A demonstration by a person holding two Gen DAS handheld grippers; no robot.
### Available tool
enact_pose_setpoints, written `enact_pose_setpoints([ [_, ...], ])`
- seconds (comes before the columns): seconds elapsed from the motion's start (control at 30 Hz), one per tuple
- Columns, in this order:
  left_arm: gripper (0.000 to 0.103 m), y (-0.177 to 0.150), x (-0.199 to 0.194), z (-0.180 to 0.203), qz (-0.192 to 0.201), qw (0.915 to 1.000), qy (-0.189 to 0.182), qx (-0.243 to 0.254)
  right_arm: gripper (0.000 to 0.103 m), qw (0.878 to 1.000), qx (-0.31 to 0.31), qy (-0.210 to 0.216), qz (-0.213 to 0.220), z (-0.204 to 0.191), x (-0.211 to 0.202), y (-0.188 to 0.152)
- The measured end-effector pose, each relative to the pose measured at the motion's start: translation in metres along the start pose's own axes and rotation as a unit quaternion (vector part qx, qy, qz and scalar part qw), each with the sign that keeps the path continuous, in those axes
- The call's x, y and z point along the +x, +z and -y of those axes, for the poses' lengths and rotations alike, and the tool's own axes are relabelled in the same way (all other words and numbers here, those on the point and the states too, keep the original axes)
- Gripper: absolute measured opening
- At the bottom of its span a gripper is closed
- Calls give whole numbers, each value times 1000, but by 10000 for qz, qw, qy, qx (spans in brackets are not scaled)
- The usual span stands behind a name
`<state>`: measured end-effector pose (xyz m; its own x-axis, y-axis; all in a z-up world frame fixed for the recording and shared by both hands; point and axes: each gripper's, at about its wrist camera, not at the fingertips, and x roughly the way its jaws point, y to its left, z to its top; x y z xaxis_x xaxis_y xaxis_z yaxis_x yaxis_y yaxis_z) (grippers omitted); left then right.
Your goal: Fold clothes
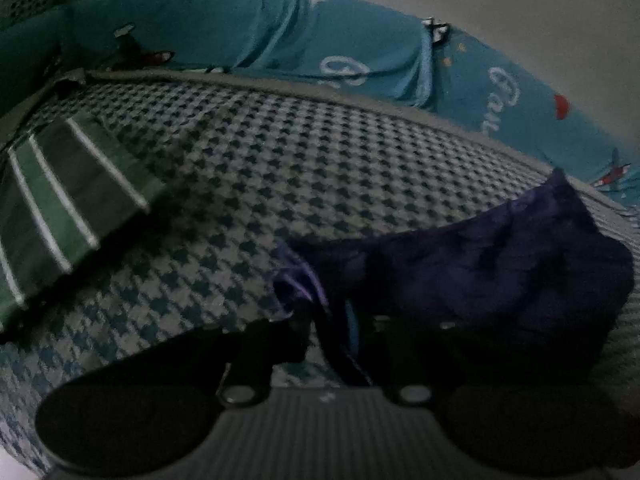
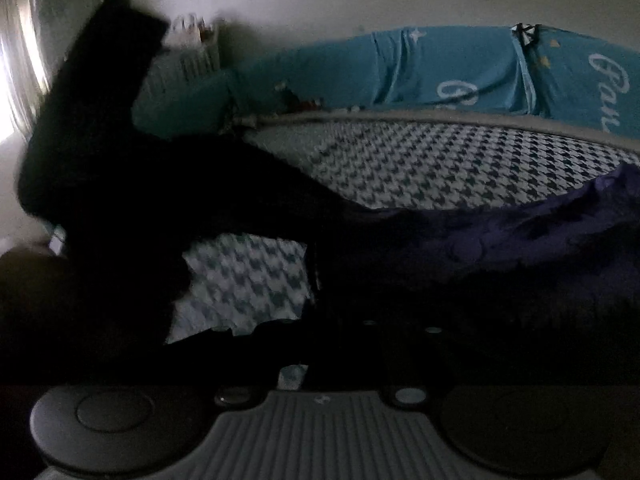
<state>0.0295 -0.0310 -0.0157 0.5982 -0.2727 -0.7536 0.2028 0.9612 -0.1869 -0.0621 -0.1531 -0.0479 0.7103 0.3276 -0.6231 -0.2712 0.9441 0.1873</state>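
Note:
A dark purple garment (image 1: 480,272) lies bunched on the houndstooth bed cover (image 1: 260,168), right of centre in the left wrist view. My left gripper (image 1: 324,332) is shut on its near left edge, and a purple fold runs down between the black fingers (image 1: 268,344). In the dim right wrist view the same purple garment (image 2: 500,248) spreads across the right half. My right gripper (image 2: 316,332) looks shut on the garment's near edge, which hangs straight down at the jaws. The black shape at left is the other gripper and a sleeve (image 2: 104,168), reaching the cloth's far corner.
A folded green garment with white stripes (image 1: 68,200) rests on the left of the bed. Blue printed pillows (image 1: 288,36) line the far edge against a pale wall. A bright window (image 2: 16,80) is at far left, beside a white basket (image 2: 192,56).

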Motion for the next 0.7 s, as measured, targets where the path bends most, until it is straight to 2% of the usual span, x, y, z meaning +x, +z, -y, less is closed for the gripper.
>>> enact_pose_setpoints([
  [0.03,38,0,1,0,5,10000,96,-13,18,10000,-36,11,-80,-1,1,-1],
  [0.17,46,3,-6,5,308,9988,386,36,33,9996,-44,239,-166,2,-12,-1],
  [0.23,60,5,-11,7,503,9980,388,-9,33,9997,-7,232,-66,7,-23,0],
  [0.4,66,8,-17,16,694,9973,221,-85,33,9995,230,-114,198,32,-43,10],
  [0.5,71,6,-16,30,676,9976,155,89,33,9981,372,-352,331,48,-57,14],
  [0.7,78,0,-9,58,602,9973,-42,422,33,9961,303,-768,298,85,-61,28],
])
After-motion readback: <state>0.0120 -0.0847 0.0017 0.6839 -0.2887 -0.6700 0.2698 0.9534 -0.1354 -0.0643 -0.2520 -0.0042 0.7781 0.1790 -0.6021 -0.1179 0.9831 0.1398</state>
